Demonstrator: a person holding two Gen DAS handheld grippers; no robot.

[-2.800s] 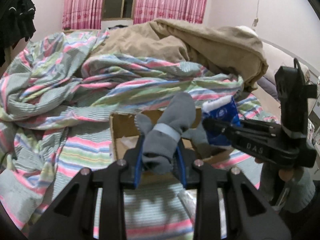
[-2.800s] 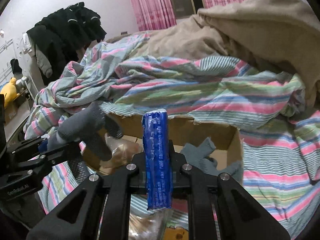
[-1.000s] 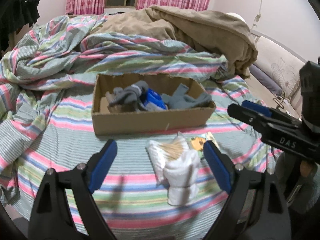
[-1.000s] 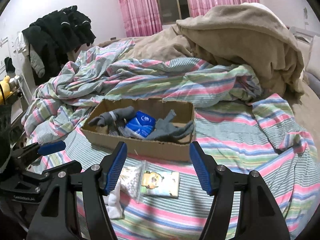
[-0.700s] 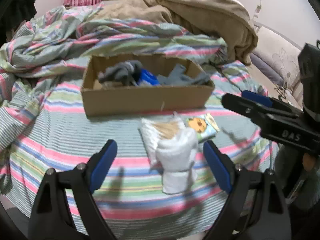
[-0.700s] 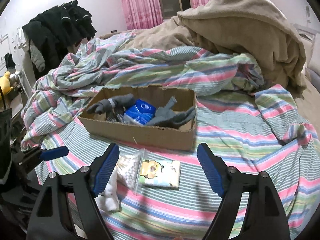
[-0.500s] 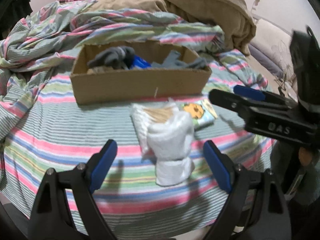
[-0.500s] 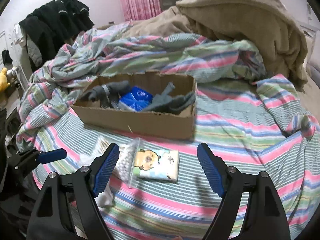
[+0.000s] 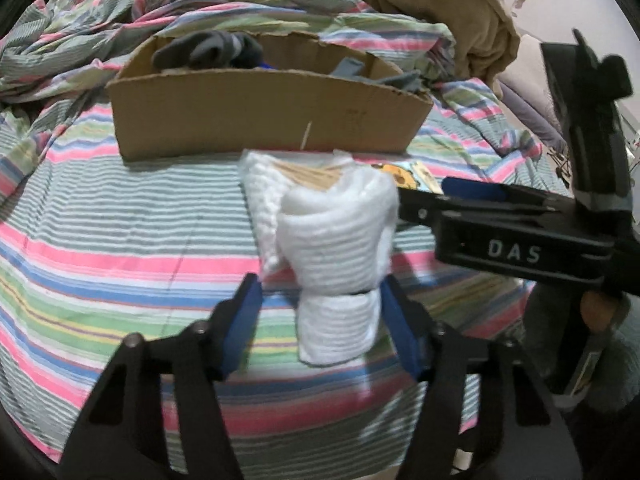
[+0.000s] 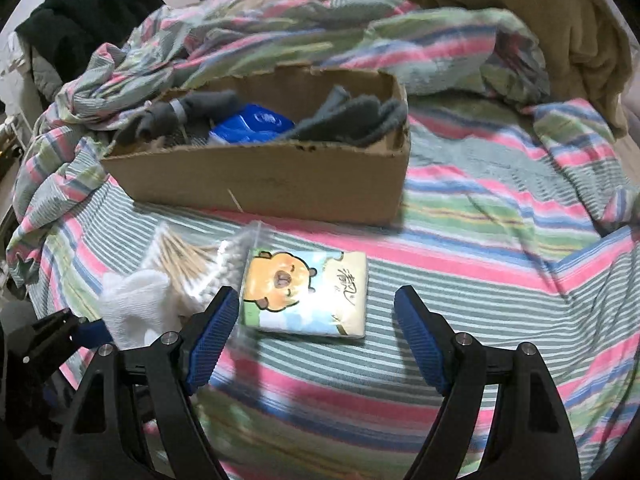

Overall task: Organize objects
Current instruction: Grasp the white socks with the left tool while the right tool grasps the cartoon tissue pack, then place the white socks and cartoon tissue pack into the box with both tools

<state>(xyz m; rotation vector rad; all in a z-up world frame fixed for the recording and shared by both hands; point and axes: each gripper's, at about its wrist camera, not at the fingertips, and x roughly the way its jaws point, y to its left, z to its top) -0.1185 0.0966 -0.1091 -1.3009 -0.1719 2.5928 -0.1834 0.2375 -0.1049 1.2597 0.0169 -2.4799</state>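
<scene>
A cardboard box on the striped bed holds grey socks, a blue packet and a grey cloth. In front of it lie rolled white socks, a clear bag of cotton swabs and a tissue pack with a cartoon bear. My left gripper is open, its jaws either side of the white socks' lower end, not clamped. My right gripper is open just in front of the tissue pack; it also shows in the left wrist view.
A rumpled striped quilt and a tan blanket are heaped behind the box. Dark clothes hang at the far left. The bed's front edge lies just below both grippers.
Both grippers let go of a grey sock and the blue packet, now in the box, pulled back open and dropped low. The left jaws narrowed around the white socks; the right neared the tissue pack.
</scene>
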